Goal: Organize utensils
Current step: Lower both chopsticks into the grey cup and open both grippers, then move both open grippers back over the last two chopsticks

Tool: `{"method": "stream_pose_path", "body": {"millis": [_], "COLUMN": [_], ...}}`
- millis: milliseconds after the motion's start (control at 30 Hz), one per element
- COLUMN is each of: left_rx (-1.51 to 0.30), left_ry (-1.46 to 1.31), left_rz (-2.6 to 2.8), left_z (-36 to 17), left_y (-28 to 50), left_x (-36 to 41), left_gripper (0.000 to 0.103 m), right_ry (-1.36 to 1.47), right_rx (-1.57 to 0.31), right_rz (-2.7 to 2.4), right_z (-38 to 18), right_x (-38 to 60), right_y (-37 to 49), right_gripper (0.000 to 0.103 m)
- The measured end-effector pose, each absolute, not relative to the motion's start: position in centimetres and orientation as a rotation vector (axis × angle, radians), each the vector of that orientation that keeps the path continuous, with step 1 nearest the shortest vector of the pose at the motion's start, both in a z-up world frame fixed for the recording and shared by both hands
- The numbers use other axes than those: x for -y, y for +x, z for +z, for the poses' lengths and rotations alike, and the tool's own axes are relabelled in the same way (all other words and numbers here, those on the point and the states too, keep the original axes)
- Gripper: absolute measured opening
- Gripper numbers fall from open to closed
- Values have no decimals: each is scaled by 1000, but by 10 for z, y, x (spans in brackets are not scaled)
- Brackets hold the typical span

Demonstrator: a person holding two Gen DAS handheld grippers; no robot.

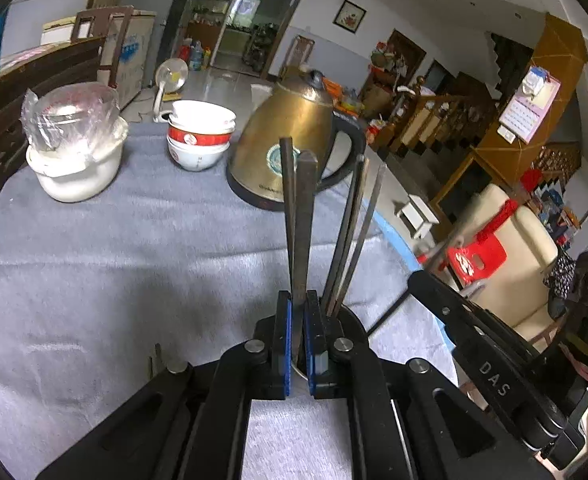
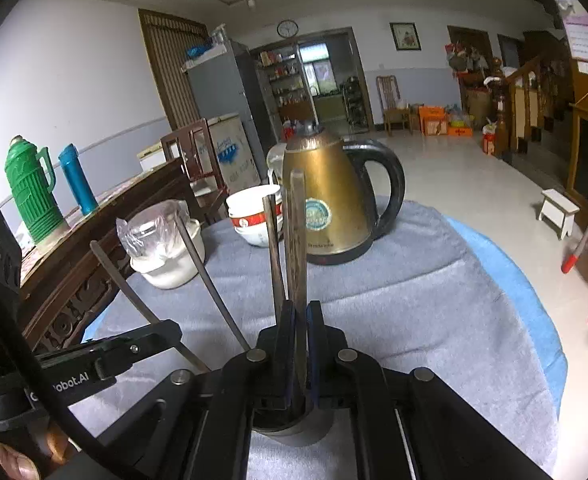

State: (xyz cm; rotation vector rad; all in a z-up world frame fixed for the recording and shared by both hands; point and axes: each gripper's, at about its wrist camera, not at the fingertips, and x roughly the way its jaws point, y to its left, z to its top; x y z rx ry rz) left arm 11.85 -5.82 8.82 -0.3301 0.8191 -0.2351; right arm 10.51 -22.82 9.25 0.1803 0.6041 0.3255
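Note:
My left gripper (image 1: 298, 300) is shut on dark chopsticks (image 1: 300, 216) that stand upright between its blue pads. Just right of it, two more thin chopsticks (image 1: 352, 232) lean out of a round holder (image 1: 352, 320). The right gripper (image 1: 418, 280) comes in from the right, close beside it. In the right wrist view, my right gripper (image 2: 301, 308) is shut on dark chopsticks (image 2: 298, 240) whose lower ends go into a metal holder cup (image 2: 294, 428) beneath the jaws. Two other chopsticks (image 2: 209, 280) slant leftwards by the left gripper (image 2: 169, 330).
On the grey cloth (image 1: 133, 260) stand a brass kettle (image 1: 294, 132), stacked red-and-white bowls (image 1: 199, 136) and a white pot with a plastic-wrapped lid (image 1: 73, 148). The table edge (image 2: 534, 300) curves round on the right. A wooden sideboard (image 2: 105, 232) carries green and blue flasks.

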Motion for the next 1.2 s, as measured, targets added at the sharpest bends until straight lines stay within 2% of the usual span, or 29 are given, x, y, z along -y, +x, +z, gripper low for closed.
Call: {"method": "stream_pose_path", "body": {"millis": [133, 167, 200, 300, 400, 433, 467, 500, 533, 700, 867, 967, 1200], "left_rx": [-826, -824, -825, -801, -776, -768, -759, -747, -739, -674, -677, -731, -950], "left_ry": [-331, -334, -338, -358, -372, -376, -379, -382, -385, -397, -356, -310, -340], "left_rz": [-229, -226, -222, -216, -197, -195, -191, -182, -174, -118, -28, 50, 206], "left_z": [87, 88, 90, 96, 104, 107, 109, 114, 116, 127, 111, 80, -4], "left_y": [118, 118, 117, 113, 107, 105, 102, 98, 96, 70, 48, 32, 12], "left_x": [59, 58, 57, 51, 44, 41, 38, 34, 30, 3, -21, -38, -77], "left_gripper": [7, 11, 21, 39, 53, 53, 56, 61, 64, 74, 79, 80, 80], "right_ry": [185, 185, 183, 186, 198, 202, 206, 211, 214, 221, 251, 256, 245], "right_rx": [-620, -621, -619, -612, -600, -594, -589, -580, -558, -510, -510, -540, -770], "right_rz": [319, 318, 314, 299, 284, 279, 277, 273, 264, 248, 253, 272, 335], "right_z": [89, 89, 90, 92, 95, 96, 97, 99, 101, 106, 100, 85, 20], "right_x": [229, 229, 229, 232, 237, 238, 240, 242, 244, 251, 257, 253, 223], "right_y": [106, 106, 105, 104, 100, 98, 97, 94, 89, 70, 44, 29, 10], "right_gripper": [8, 8, 9, 12, 21, 30, 43, 55, 71, 71, 71, 71, 71]}}
